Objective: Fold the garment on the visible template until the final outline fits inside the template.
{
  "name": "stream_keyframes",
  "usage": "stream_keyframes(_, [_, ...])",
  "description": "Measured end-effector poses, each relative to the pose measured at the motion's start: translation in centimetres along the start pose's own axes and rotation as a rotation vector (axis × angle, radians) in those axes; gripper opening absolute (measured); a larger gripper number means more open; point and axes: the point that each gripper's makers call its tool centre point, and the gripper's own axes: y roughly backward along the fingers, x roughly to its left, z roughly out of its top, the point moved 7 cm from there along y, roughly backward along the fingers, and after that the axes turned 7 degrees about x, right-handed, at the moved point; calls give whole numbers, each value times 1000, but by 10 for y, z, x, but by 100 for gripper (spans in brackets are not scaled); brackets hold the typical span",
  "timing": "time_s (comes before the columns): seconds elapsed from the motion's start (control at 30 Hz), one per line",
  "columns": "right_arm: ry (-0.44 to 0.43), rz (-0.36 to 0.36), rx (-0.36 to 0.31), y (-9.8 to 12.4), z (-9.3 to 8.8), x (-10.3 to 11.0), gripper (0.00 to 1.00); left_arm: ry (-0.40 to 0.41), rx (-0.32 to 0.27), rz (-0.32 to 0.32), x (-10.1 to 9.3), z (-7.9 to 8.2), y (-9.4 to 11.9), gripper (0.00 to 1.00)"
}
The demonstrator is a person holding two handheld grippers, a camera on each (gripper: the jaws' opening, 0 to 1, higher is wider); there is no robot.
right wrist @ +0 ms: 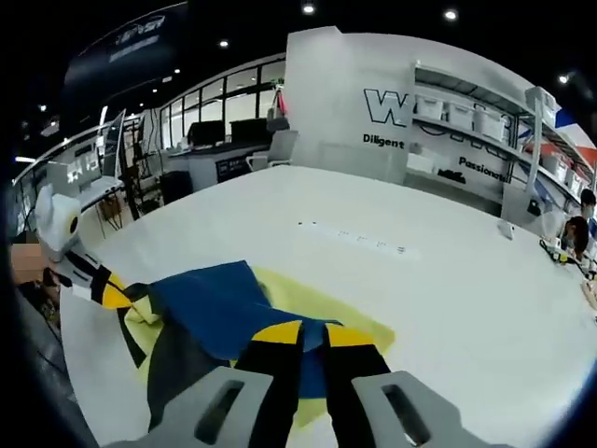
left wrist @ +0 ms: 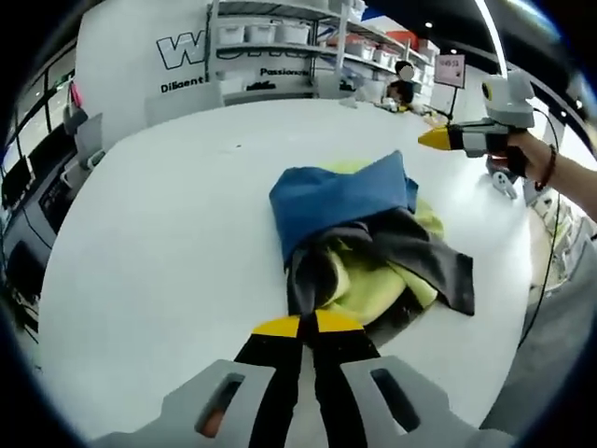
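Looking along my left gripper, I am seeing its yellow-tipped fingers pressed together at the near edge of the garment, though I cannot tell whether any cloth is caught between them. The blue, grey and yellow garment is lying crumpled on the yellow template on the white counter. My right gripper is hovering over the blue part, its fingers also clenched together, grasping nothing.
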Motion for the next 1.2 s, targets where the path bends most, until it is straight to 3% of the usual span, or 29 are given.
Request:
stream_keyframes(0.07, [5,12,-7,-2,1,6,25,-6,-6,1,-1,0,1,5])
stream_keyframes(0.2, [32,67,-4,-7,2,22,33,-11,-39,0,-2,4,3,21])
stream_keyframes(0.33, [81,118,-15,-15,5,45,59,-15,-55,-3,-4,10,1,31])
stream_keyframes(0.43, [120,151,-1,-20,6,56,60,-16,-54,-3,-4,13,-2,35])
stream_keyframes(0.57, [161,195,12,-28,7,70,71,-15,-52,-13,-6,13,-7,39])
stream_keyframes(0.7, [194,208,26,-37,6,78,69,-2,-42,-31,-7,12,-11,42])
stream_keyframes(0.8, [214,208,44,-44,5,81,66,78,-62,-87,-9,15,-13,44])
stream_keyframes(1.2, [300,211,96,-62,-2,85,50,19,-6,-36,-7,13,-21,35])
